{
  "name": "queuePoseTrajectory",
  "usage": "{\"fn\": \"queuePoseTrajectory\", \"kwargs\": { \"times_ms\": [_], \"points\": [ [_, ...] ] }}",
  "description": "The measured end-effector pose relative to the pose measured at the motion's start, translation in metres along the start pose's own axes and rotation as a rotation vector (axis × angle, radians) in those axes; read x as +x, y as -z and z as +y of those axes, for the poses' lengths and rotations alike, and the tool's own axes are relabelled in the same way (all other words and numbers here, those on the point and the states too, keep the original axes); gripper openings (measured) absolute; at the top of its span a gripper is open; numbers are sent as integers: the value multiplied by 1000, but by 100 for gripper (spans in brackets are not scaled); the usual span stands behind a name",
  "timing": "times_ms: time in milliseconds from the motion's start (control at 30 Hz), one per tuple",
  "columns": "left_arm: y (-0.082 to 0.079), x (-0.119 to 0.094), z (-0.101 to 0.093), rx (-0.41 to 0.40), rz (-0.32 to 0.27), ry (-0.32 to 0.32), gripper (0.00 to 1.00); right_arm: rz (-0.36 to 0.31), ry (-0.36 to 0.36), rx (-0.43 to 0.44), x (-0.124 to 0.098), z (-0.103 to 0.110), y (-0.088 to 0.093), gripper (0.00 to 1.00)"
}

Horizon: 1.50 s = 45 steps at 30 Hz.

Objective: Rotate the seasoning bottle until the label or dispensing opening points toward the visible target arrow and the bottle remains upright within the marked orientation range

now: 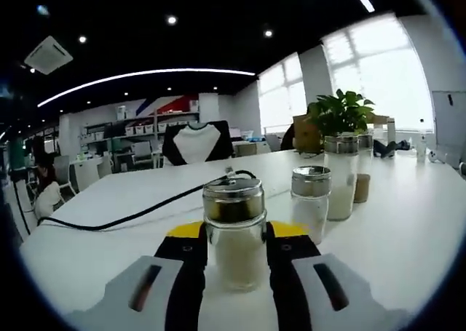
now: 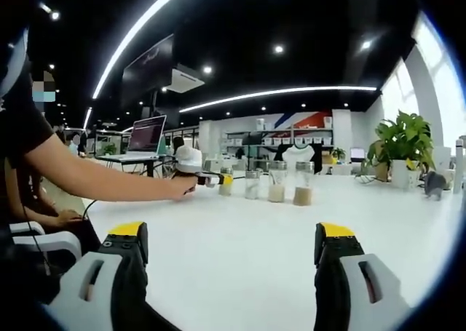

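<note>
The left tongs (image 1: 234, 262) are clamped on the seasoning bottle (image 1: 234, 233): each black jaw presses against one side of the glass body. The bottle stands upright on the white tabletop (image 1: 408, 222), between the jaws, with a metal cap and pale granules inside. Its label or opening direction cannot be read from the left gripper view.

Ahead of the left tongs and to their right stand a second capped shaker (image 1: 311, 200), then a taller jar (image 1: 341, 174) with a white filling, and behind that a jar with a brown filling (image 1: 362, 172). A potted plant (image 1: 339, 113) stands further back. A black cable (image 1: 124, 218) runs across the tabletop ahead and to the left.

The right tongs (image 2: 231, 254) are wide apart and hold nothing; bare tabletop lies between the jaws. Far ahead of them, the person's arm (image 2: 95, 174) reaches to the left tongs at the row of jars (image 2: 277, 185). A laptop (image 2: 145, 136) sits ahead-left.
</note>
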<state>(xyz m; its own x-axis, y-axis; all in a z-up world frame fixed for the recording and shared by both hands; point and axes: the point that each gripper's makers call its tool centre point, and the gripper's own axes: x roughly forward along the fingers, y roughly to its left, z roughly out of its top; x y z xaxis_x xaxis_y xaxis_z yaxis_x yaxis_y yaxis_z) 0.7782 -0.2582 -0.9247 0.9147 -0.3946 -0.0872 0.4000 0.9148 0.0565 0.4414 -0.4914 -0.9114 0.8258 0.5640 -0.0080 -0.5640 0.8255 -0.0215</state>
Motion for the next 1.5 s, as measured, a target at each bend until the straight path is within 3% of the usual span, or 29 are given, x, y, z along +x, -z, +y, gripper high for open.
{"fn": "queuePoseTrajectory", "kwargs": {
  "times_ms": [367, 633, 833, 1133, 1200, 1500],
  "points": [
    [-2, -28, -19, 43, 0, 56, 33, -20, -5, 24, 0, 4, -4, 91],
    [-20, -60, -42, 25, -42, 112, 33, -40, -37, 22, 1, 16, -11, 83],
    [-22, -80, -62, 56, -42, 143, 33, -57, -48, 24, 1, 23, -17, 76],
    [-11, -106, -97, 2, -19, 183, 33, -8, -41, 3, 2, 30, -15, 68],
    [-12, -115, -107, -5, -24, 199, 33, -24, -59, 4, 1, 35, -18, 67],
    [-15, -153, -149, -21, -39, 268, 33, -43, -103, -17, -4, 56, -23, 49]
  ]
}}
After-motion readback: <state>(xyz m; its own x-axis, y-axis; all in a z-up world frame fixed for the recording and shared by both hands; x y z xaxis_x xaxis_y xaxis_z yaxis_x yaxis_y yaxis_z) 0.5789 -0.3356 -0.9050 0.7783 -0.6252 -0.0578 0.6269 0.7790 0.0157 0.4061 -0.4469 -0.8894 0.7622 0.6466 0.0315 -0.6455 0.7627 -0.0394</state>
